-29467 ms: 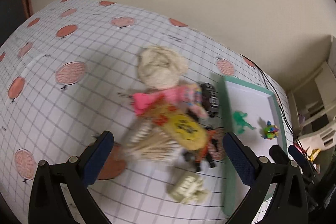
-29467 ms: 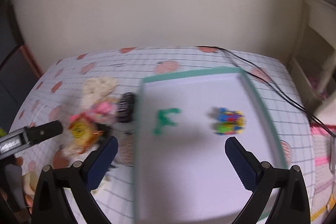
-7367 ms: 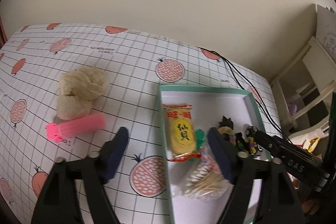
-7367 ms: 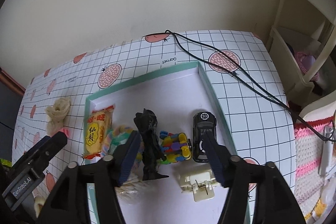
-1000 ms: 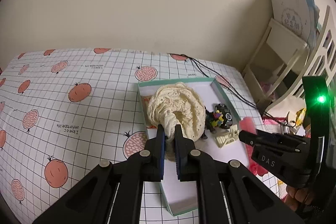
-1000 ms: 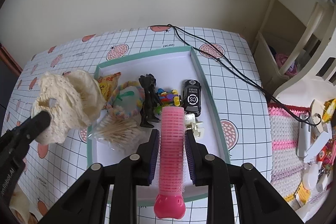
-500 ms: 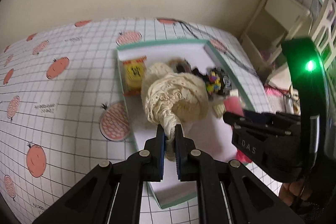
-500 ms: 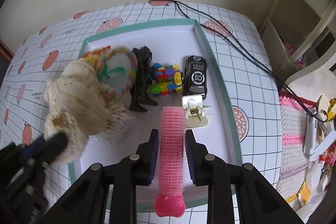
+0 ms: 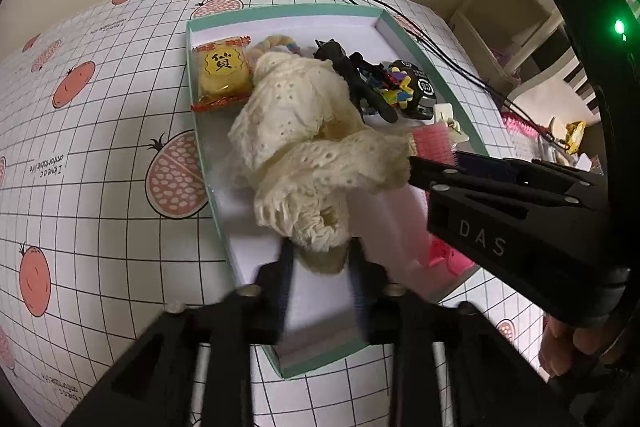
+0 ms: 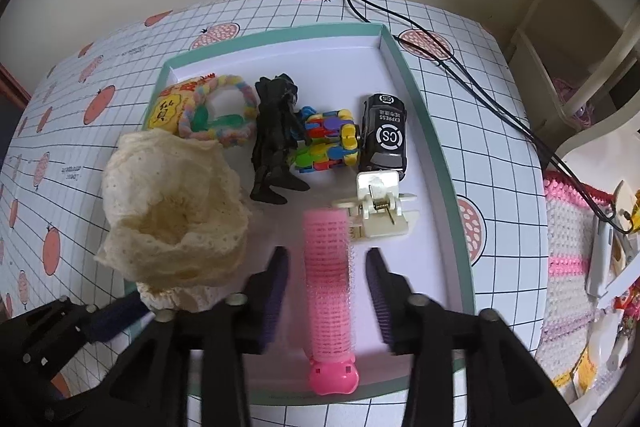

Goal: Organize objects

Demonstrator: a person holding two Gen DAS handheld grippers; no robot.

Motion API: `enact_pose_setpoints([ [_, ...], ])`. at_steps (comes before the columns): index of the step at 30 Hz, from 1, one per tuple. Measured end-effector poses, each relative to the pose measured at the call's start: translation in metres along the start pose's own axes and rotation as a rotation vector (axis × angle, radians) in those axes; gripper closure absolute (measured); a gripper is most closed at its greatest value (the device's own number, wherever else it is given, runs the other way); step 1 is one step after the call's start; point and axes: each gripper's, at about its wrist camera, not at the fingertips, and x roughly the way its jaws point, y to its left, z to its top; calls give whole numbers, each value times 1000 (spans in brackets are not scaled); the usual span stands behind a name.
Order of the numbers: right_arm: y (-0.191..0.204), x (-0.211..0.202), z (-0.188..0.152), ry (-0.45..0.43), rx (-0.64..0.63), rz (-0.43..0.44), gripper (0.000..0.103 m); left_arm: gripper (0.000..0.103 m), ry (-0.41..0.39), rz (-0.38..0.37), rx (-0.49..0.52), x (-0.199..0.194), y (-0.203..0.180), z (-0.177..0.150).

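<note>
The tray [image 10: 430, 131] now holds your cream lace cloth [image 10: 172, 211] at its near left and pink hair roller [image 10: 330, 287] at its near middle; both jaws stand open around them. Release looks done, so lift both grippers clear.

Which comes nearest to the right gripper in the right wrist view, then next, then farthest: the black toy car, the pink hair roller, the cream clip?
1. pink hair roller, lying between the open fingers of the right gripper.
2. cream clip, just beyond, slightly right.
3. black toy car, farther back, by the tray's right wall.
</note>
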Motion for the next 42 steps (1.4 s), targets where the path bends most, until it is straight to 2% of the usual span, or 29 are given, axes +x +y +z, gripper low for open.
enact_pose_setpoints([
  [2, -1, -3, -1, -10, 4, -2, 57, 62, -4, -5, -4, -3, 2, 0],
  [10, -7, -19, -8, -34, 40, -10, 57, 61, -51, -26, 5, -26, 3, -6],
  [15, -3, -36, -18, -66, 72, 7, 57, 61, -110, -2, -11, -44, 8, -15],
  [19, 8, -46, -29, -92, 61, 2, 57, 61, -169, 58, -58, -56, 21, -22],
  [21, 14, -51, -35, -105, 56, 1, 57, 56, -187, 70, -92, -60, 31, -26],
  [23, 20, -55, -41, -112, 52, -3, 57, 42, -202, 83, -130, -62, 42, -31],
  [25, 27, -59, -46, -112, 48, 9, 57, 30, -221, 128, -161, -63, 50, -37],
  [26, 30, -61, -49, -116, 46, 12, 54, 25, -228, 148, -165, -63, 53, -39],
  [28, 34, -67, -53, -134, 41, 13, 47, 22, -236, 188, -183, -63, 60, -46],
  [31, 41, -71, -59, -148, 39, 18, 39, 21, -243, 192, -215, -65, 68, -56],
  [33, 46, -73, -63, -159, 26, 7, 34, 14, -261, 189, -232, -68, 73, -63],
  [34, 48, -74, -65, -164, 20, 5, 31, 8, -276, 195, -238, -70, 74, -67],
  [38, 54, -79, -73, -186, 11, 11, 12, 1, -342, 227, -246, -80, 75, -76],
  [41, 57, -85, -77, -213, 6, 16, 0, 0, -380, 258, -239, -87, 75, -84],
  [42, 59, -87, -78, -223, 2, 15, 0, 0, -390, 262, -236, -89, 75, -85],
])
